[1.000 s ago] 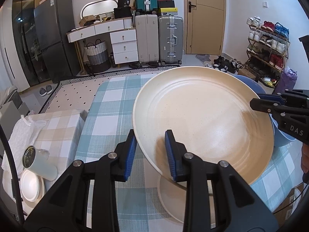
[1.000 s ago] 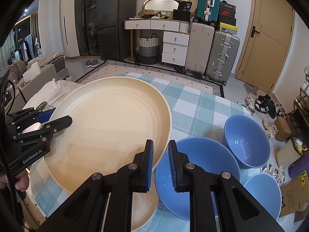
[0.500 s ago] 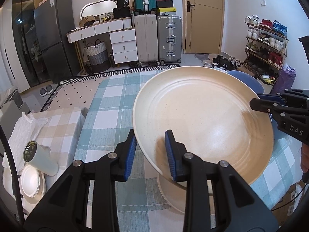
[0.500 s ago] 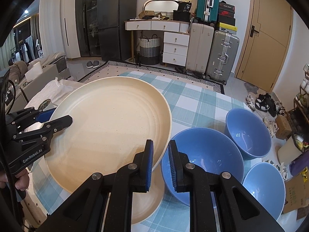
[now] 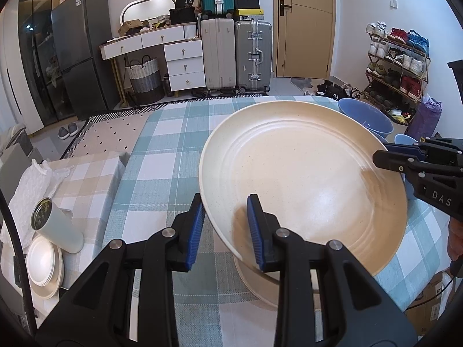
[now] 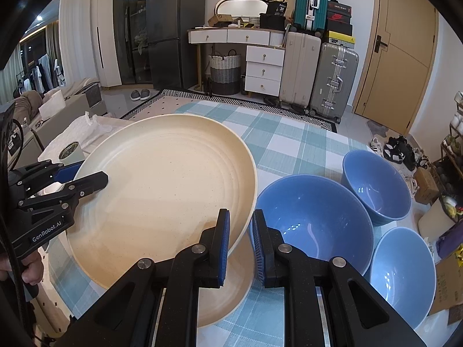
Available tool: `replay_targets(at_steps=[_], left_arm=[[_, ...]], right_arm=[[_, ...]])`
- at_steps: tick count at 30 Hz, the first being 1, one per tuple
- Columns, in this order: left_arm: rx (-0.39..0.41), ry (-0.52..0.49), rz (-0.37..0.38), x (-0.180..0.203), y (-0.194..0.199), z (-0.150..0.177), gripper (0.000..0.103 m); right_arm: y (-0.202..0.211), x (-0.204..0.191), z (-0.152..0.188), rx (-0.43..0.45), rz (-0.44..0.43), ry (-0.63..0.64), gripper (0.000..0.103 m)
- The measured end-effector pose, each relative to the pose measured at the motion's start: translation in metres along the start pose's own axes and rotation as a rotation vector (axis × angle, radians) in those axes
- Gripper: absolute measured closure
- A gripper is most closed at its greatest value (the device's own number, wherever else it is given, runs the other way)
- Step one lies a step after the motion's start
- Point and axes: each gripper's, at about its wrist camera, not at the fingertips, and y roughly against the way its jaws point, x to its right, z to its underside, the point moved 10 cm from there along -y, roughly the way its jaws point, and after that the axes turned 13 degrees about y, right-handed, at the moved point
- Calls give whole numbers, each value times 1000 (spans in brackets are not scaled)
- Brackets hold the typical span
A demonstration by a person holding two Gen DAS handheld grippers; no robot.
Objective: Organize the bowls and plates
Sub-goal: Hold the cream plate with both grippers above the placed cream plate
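- The table (image 5: 162, 150), under a teal check cloth, fills the middle of both views.
- The plate (image 5: 303, 173), cream and tilted, hangs centre frame above a second plate (image 6: 231, 289) lying on the cloth.
- Three blue bowls (image 6: 312, 219) sit at the right of the right wrist view, close together.
- The left gripper (image 5: 224, 225) pinches the plate's near rim, fingers narrow.
- The right gripper (image 6: 240, 240) clamps the opposite rim, fingers nearly together.
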Motion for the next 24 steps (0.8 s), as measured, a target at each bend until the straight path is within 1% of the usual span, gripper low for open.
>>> replay_targets(at_steps=[19,24], left_arm=[[-38,14,4,-10,-26,36,77],[-51,15,4,-12,-35,46,77]], right_arm=[[-17,-15,30,-23,-8,-12,87],[-22,-13,39,-34,-14,-15,87]])
